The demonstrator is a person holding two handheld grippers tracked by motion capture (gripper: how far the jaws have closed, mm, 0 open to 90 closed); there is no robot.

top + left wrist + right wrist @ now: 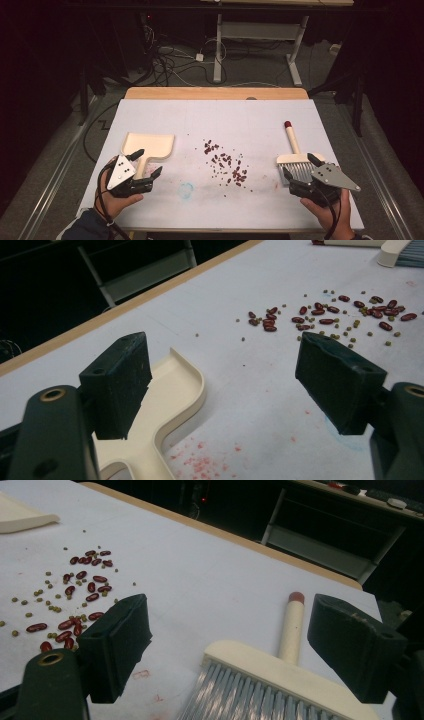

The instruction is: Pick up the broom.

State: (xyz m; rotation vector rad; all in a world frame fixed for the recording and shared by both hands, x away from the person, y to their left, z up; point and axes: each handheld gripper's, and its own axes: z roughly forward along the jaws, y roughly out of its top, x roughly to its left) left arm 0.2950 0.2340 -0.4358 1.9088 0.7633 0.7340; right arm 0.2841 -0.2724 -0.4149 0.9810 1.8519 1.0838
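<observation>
Wide-open, empty left claw (145,164) over dustpan (148,145) handle, right claw (299,167) likewise astride brush (295,159): centre each before closing, beans (226,164) between.

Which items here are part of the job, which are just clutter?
Likely in play:
dustpan
brush
scattered beans
left gripper, open
right gripper, open

Lying about:
cables on the floor
far table frame
stains on the table
</observation>
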